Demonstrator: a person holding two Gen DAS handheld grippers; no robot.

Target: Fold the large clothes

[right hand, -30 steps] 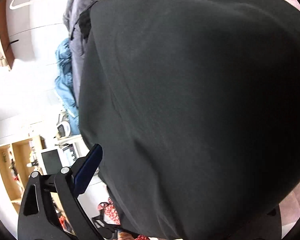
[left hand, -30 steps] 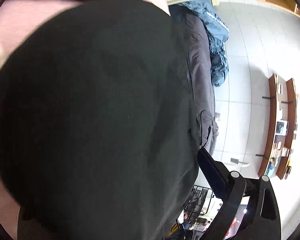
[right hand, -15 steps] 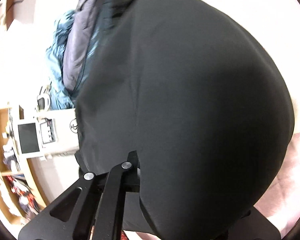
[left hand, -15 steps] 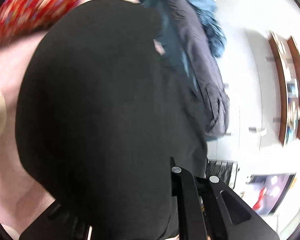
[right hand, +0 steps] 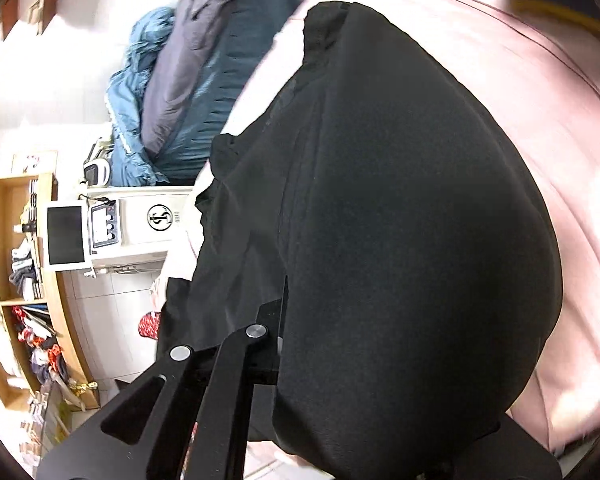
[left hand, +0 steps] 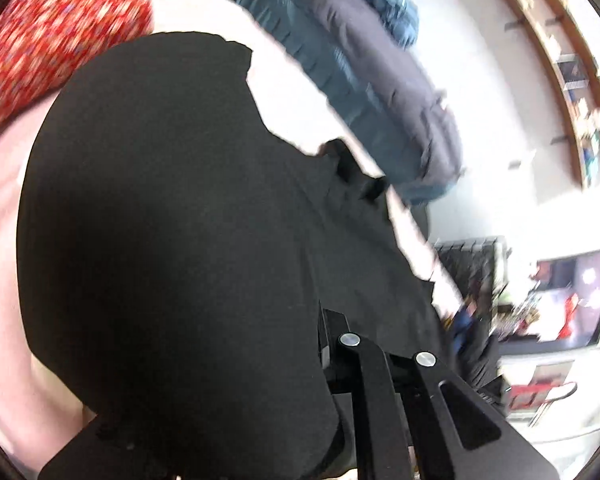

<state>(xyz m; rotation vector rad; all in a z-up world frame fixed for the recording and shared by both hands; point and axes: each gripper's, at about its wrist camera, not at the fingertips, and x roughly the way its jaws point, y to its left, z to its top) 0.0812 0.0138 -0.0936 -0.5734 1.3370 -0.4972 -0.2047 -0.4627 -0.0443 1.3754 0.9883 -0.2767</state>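
A large black garment (left hand: 171, 216) fills the left wrist view and drapes over my left gripper (left hand: 320, 344), whose jaws are drawn together on its cloth. The same black garment (right hand: 400, 216) fills the right wrist view and hangs over my right gripper (right hand: 285, 324), which is also shut on it. The garment is lifted above a pink bed sheet (right hand: 540, 80). The fingertips of both grippers are hidden under the cloth.
A teal and grey padded jacket (left hand: 364, 80) lies on the bed's far edge and also shows in the right wrist view (right hand: 187, 92). A red patterned cloth (left hand: 47, 36) lies at top left. A white machine (right hand: 139, 220) and wooden shelves (right hand: 15, 280) stand beyond the bed.
Both grippers went from open to shut on the black garment and pulled back. More of the pink sheet and the jacket now shows around the garment.
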